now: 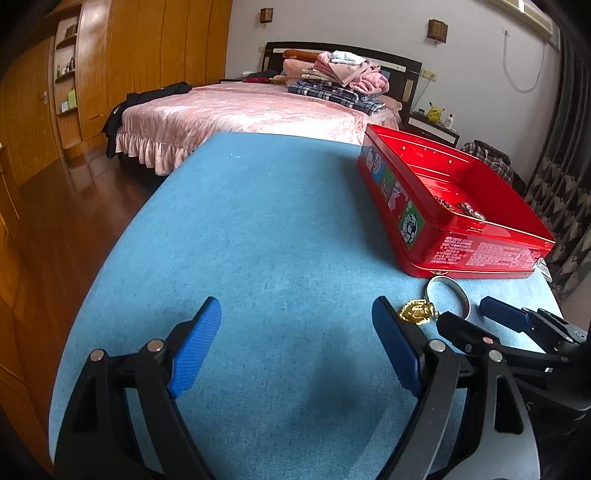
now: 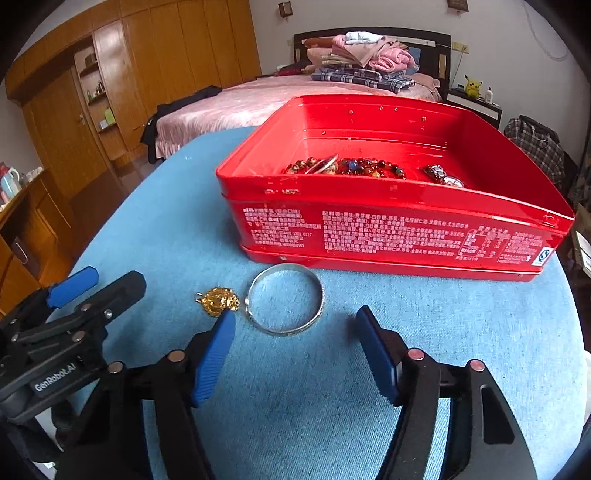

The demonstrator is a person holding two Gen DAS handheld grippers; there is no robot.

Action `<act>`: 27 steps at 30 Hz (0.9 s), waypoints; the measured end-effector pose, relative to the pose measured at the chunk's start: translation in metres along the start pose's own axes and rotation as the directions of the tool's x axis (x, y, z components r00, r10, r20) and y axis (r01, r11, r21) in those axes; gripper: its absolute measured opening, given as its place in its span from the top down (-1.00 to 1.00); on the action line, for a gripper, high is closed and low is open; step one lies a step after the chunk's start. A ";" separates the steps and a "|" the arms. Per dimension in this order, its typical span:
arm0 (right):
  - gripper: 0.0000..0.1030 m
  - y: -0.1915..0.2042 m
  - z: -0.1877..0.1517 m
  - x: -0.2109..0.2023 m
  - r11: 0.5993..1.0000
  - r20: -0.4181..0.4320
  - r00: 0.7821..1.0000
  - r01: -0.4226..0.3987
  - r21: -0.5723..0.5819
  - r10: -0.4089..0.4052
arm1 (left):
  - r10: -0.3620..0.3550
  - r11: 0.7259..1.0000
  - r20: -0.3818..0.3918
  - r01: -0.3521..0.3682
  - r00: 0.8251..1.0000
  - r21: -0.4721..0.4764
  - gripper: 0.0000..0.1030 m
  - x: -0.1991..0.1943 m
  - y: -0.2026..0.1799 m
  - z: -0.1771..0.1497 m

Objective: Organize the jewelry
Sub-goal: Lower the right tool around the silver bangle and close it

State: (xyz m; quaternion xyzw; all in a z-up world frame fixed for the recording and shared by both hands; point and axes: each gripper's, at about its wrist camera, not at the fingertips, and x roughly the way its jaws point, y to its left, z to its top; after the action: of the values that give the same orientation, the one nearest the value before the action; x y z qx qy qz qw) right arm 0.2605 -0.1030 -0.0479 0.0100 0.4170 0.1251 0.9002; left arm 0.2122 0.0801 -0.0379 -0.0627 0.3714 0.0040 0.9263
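Pink bed, wooden wardrobe, white walls

Red tin small print illegible

Open red metal tins with printed sides: you have one, standing on the table.
Round tables under a blue cloth: one.
Plain silver bangles on the cloth: one, lying flat just in front of the tin.
Ornate gold pendants on the cloth: one, just beside that bangle.
Silver bangles inside the tin: one, resting on the beads.
Strings of brown and coloured beads inside the tin: you cannot tell how many; they lie in one tangled heap.
Metal-link wristwatches inside the tin: one.
Loose pieces on the cloth altogether: two.
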 end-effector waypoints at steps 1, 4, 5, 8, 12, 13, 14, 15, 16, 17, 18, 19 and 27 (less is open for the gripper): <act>-0.21 0.001 0.001 0.001 1.000 -0.002 1.000 0.005 -0.003 -0.005 | -0.002 1.000 -0.001 0.002 1.000 -0.001 -0.58 -0.001 -0.001 -0.001; -0.14 0.000 0.002 0.003 1.000 -0.008 1.000 0.017 -0.001 -0.017 | -0.004 1.000 -0.004 0.004 1.000 -0.003 -0.58 0.001 -0.002 0.000; -0.14 0.000 0.003 0.003 1.000 -0.011 1.000 0.020 -0.003 -0.020 | -0.003 1.000 -0.004 0.003 1.000 -0.002 -0.58 0.001 -0.002 0.000; -0.12 0.004 0.004 0.004 0.999 -0.017 0.999 0.032 -0.019 -0.032 | -0.002 1.000 -0.004 0.002 1.000 -0.002 -0.58 0.001 -0.002 0.000; 0.01 0.004 0.003 0.004 0.999 -0.018 0.999 0.027 -0.028 -0.028 | 0.001 1.000 -0.004 -0.001 1.000 0.000 -0.58 0.001 -0.003 0.000; 0.07 0.004 0.003 0.003 0.999 -0.018 0.999 0.030 -0.036 -0.031 | 0.003 1.000 -0.003 -0.003 1.000 0.001 -0.58 0.000 -0.003 0.000; 0.09 0.003 0.003 0.003 0.999 -0.019 0.999 0.031 -0.041 -0.032 | 0.005 1.000 -0.003 -0.005 1.000 0.003 -0.58 0.000 -0.004 0.000; 0.11 0.002 0.002 0.002 0.999 -0.020 0.999 0.028 -0.042 -0.029 | 0.007 1.000 -0.002 -0.007 1.000 0.005 -0.58 0.000 -0.004 -0.001; 0.11 0.001 0.002 0.002 0.999 -0.021 0.999 0.025 -0.040 -0.026 | 0.009 1.000 -0.003 -0.008 1.000 0.007 -0.58 0.000 -0.004 -0.001; 0.11 0.000 0.002 0.001 0.999 -0.022 1.000 0.019 -0.034 -0.020 | 0.009 1.000 -0.003 -0.009 1.000 0.007 -0.58 -0.001 -0.005 -0.002; 0.11 -0.001 0.003 0.001 0.999 -0.023 1.000 0.018 -0.033 -0.019 | 0.010 1.000 -0.003 -0.010 1.000 0.007 -0.58 -0.001 -0.006 -0.001; 0.11 0.000 0.003 0.001 0.999 -0.023 0.999 0.022 -0.039 -0.023 | 0.009 1.000 -0.004 -0.009 1.000 0.007 -0.58 -0.001 -0.006 -0.001; 0.10 0.002 0.005 0.004 0.998 -0.023 0.999 0.024 -0.052 -0.025 | 0.010 1.000 -0.007 -0.010 1.000 0.014 -0.58 -0.001 -0.008 -0.002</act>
State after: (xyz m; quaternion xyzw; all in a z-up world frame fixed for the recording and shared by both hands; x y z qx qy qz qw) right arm 0.2661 -0.0995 -0.0477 -0.0198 0.4244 0.1248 0.8966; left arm 0.2107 0.0721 -0.0383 -0.0543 0.3750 0.0058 0.9254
